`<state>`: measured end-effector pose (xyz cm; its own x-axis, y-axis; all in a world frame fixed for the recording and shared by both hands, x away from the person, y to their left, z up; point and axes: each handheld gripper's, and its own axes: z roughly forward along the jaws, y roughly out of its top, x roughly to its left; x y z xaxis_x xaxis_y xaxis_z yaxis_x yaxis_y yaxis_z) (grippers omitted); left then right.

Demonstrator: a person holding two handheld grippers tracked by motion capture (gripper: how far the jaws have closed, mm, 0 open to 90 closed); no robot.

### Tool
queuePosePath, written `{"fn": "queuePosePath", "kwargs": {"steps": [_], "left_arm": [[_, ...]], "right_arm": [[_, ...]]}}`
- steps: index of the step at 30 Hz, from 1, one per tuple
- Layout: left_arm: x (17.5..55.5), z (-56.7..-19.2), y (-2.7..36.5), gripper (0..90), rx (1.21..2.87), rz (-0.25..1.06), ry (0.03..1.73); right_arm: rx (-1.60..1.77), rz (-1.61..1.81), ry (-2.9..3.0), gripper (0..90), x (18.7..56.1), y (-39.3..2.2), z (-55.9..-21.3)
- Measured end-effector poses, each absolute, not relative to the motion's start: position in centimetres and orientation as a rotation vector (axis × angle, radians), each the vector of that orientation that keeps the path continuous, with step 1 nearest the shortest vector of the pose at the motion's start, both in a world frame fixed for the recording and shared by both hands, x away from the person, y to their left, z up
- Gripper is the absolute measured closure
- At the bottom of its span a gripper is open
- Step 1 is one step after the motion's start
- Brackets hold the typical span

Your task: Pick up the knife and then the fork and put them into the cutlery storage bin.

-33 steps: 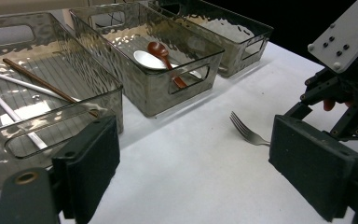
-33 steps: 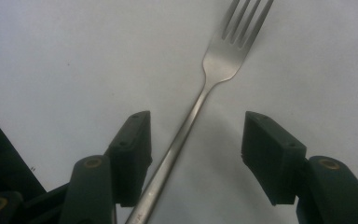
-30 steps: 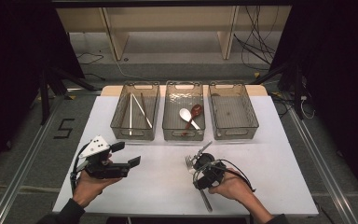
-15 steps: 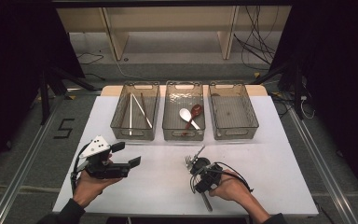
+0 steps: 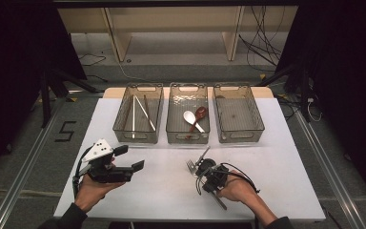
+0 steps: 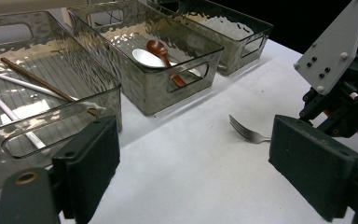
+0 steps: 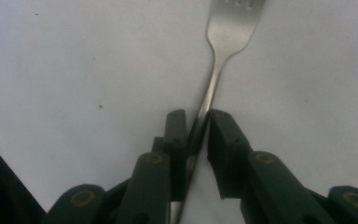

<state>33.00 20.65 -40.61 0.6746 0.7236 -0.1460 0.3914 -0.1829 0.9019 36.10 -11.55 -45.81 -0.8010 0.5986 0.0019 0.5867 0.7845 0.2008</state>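
Right gripper view: fingers (image 7: 223, 140) just closing on fork (image 7: 226, 32) handle.

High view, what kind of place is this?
Probably a lab or test bench rather than a kitchen: a white table under dark surroundings, loose cables on the floor, and three clear bins for sorting cutlery.

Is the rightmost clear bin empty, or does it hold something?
Empty: the rightmost bin shows a bare floor, while the middle bin holds spoons and the left bin chopsticks.
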Motion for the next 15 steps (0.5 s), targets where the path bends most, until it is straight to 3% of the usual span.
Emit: {"fn": "queuePosePath", "kwargs": {"steps": [3,15], "left_arm": [[33.02,-40.63,20.66,15.6,1.805,0.381,0.888],[33.04,-40.63,20.66,15.6,1.801,0.381,0.89]], "right_arm": [[0.957,0.287,2.902,84.1,36.1,-11.57,-45.81],[0.901,0.295,2.912,84.9,36.06,-11.81,-45.7]]}}
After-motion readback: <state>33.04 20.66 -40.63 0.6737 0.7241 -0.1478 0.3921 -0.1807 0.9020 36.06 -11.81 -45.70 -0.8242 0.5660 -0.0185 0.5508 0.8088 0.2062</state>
